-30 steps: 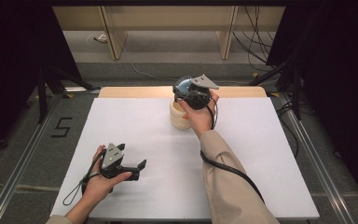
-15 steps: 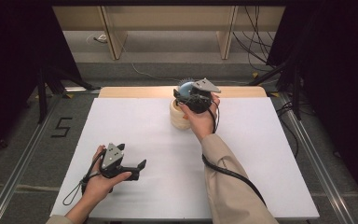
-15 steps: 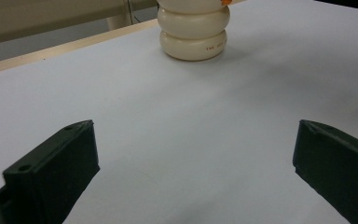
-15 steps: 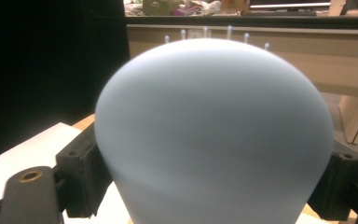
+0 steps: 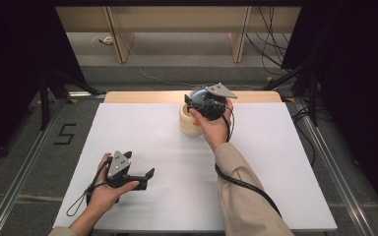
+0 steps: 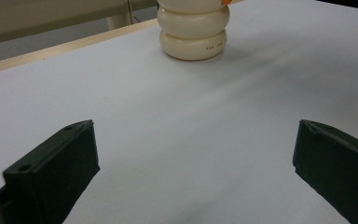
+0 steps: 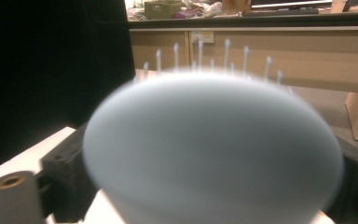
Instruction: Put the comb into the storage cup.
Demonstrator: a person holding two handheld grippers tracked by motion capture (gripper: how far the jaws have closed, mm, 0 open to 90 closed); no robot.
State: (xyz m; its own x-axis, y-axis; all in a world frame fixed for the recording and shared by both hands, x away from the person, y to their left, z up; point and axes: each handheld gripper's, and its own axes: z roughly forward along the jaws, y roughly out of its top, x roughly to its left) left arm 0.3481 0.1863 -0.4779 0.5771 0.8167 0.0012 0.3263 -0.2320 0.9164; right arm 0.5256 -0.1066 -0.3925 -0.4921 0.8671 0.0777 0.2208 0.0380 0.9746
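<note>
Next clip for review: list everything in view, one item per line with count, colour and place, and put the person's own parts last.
Ringed stack: one, cream, far middle of the table, under the right gripper.
Spiky ball: one, grey-blue with pale bristles, between the right gripper's jaws.
Table: one, white top with a wooden far edge.
Floor marking "5": one, black, left of the table.
Left gripper: black, open, near left of the table.
Right gripper: black, shut on the spiky ball above the stack.
Sleeve: beige, right forearm.
</note>
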